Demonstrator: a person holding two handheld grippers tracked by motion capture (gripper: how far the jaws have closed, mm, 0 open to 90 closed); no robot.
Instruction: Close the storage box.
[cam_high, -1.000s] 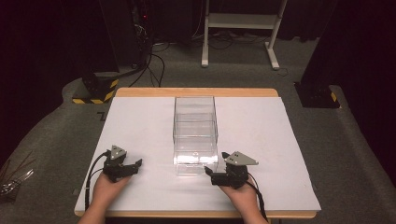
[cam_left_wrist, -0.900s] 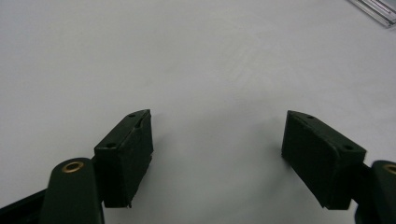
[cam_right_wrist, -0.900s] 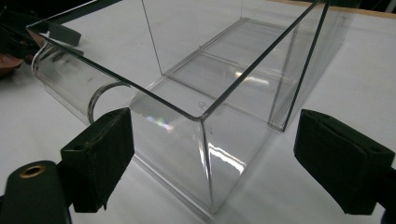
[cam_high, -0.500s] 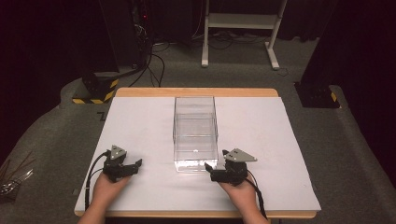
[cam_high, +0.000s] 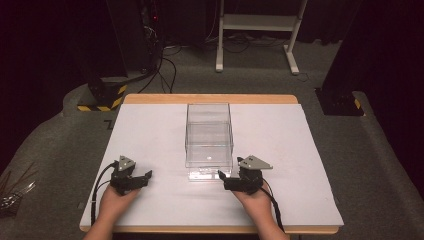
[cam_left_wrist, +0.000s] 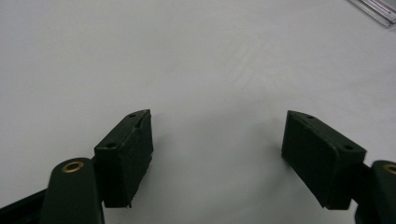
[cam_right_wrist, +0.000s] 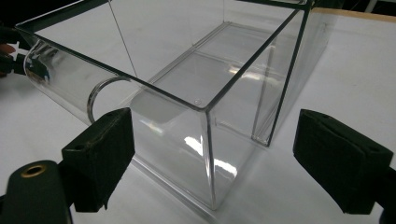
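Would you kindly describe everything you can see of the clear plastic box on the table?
The clear plastic box is a long, open-topped container of transparent, glossy plastic with thin walls. A round finger hole is cut in its near end wall, and a seam crosses its floor midway. It looks empty and stands upright on the white table cover, lengthwise away from the person, mid-table. The right hand-held gripper is open, its jaws standing either side of the box's near corner without touching it.

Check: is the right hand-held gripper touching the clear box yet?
Cannot tell. In the right gripper view the right hand-held gripper has its jaws open astride a corner of the clear box; whether a pad meets the wall is unclear.
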